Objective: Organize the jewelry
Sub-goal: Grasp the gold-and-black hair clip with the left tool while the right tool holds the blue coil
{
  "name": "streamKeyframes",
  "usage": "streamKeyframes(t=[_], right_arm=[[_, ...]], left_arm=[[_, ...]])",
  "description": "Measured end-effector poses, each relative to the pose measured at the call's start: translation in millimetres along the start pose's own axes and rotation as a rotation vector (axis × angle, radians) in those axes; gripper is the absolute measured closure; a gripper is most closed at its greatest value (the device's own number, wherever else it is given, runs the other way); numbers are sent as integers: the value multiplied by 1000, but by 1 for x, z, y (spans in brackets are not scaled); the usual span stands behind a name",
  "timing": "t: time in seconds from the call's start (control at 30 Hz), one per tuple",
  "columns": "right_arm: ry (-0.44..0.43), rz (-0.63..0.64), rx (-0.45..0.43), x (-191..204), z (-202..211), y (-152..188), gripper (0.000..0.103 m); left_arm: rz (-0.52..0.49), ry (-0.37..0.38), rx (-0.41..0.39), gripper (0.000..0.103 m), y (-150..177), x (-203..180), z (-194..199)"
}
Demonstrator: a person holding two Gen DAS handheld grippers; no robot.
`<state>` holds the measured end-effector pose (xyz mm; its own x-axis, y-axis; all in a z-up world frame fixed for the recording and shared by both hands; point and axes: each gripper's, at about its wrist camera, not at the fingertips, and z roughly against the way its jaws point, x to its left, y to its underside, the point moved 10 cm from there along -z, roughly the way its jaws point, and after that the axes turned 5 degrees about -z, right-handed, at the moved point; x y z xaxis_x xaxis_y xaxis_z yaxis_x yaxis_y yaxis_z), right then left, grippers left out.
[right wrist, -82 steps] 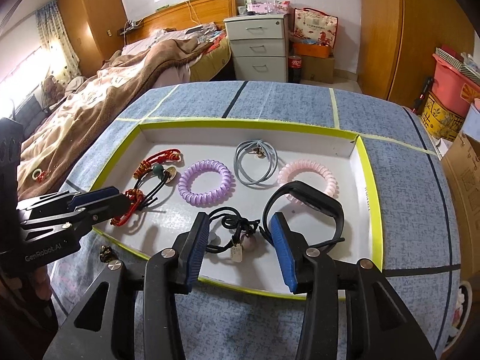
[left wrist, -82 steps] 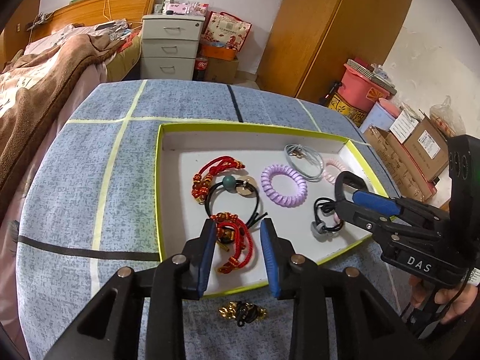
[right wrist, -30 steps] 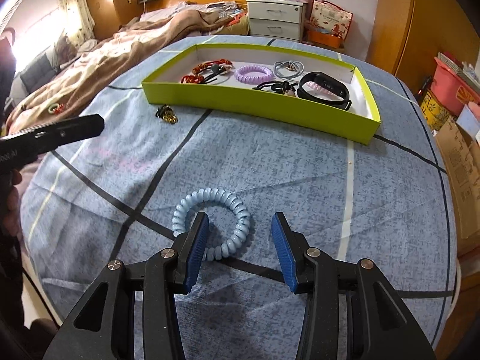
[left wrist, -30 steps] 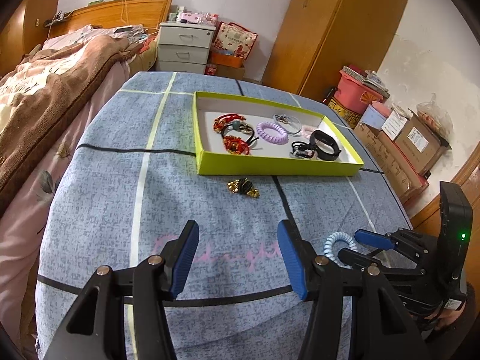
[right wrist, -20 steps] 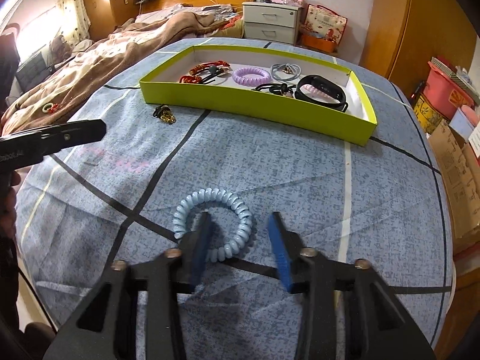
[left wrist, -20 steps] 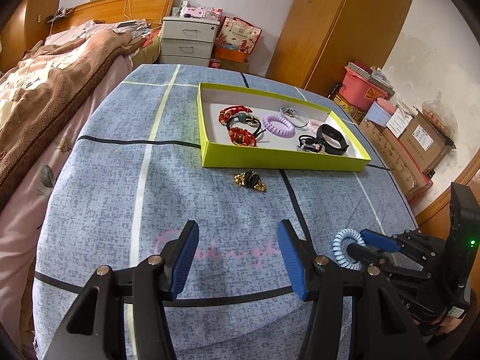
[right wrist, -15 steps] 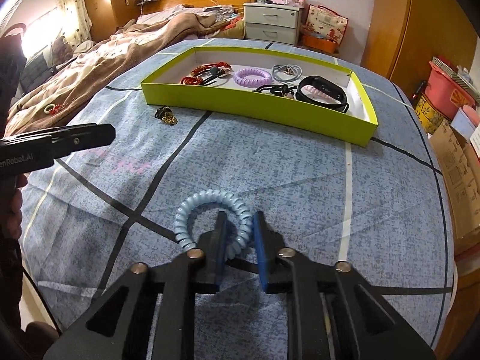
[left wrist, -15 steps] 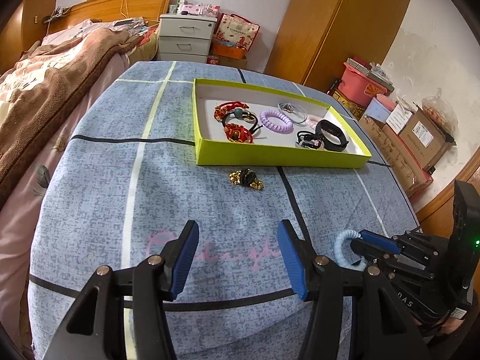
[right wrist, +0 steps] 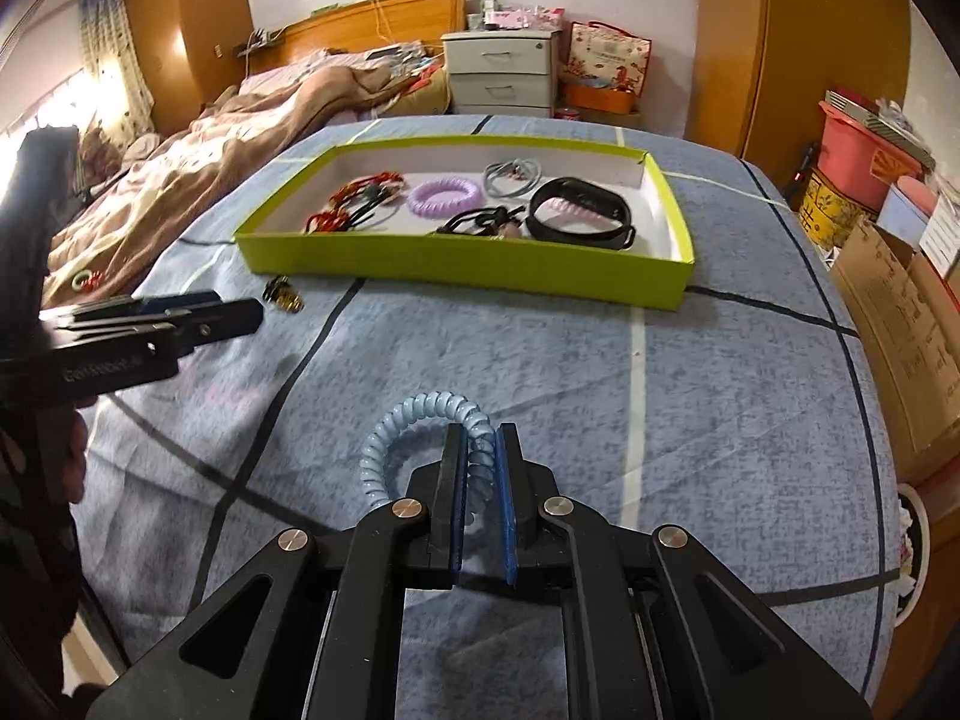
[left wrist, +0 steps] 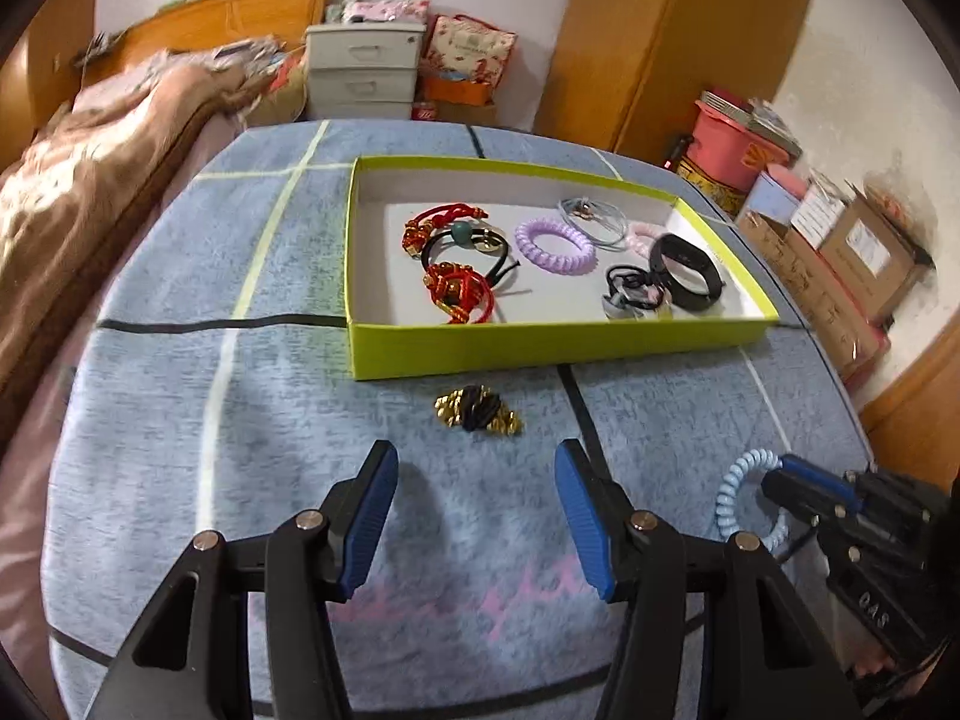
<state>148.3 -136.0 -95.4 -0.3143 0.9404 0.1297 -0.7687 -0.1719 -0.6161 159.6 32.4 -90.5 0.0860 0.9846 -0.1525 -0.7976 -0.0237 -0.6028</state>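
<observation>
My right gripper (right wrist: pixel 480 450) is shut on a light blue spiral hair tie (right wrist: pixel 414 420) and holds it just above the blue cloth; it also shows in the left wrist view (left wrist: pixel 735 489). My left gripper (left wrist: pixel 474 468) is open and empty, just short of a gold and black hair clip (left wrist: pixel 477 408) that lies on the cloth in front of the yellow-green tray (left wrist: pixel 540 348). The tray holds red cord bracelets (left wrist: pixel 456 288), a purple spiral tie (left wrist: pixel 555 237), a black band (left wrist: pixel 684 270) and other hair ties.
The tray (right wrist: pixel 468 267) stands at the far middle of the blue-covered surface. A bed with a brown blanket (right wrist: pixel 210 162) lies to the left. Cardboard boxes (right wrist: pixel 900 312) and a red bin (right wrist: pixel 858 150) stand to the right. A white drawer unit (left wrist: pixel 360 69) stands behind.
My right gripper closed on the light blue spiral tie and lifted it slightly. My left gripper moved forward toward the gold and black clip and stayed open.
</observation>
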Motion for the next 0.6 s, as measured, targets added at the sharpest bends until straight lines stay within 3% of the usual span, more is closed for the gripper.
streamKeyframes(t=[0.6], right_arm=[[-30,-26,-3,-6,-9,-16,93]], left_arm=[[-88,-132,9,46,-11,-3,-24]])
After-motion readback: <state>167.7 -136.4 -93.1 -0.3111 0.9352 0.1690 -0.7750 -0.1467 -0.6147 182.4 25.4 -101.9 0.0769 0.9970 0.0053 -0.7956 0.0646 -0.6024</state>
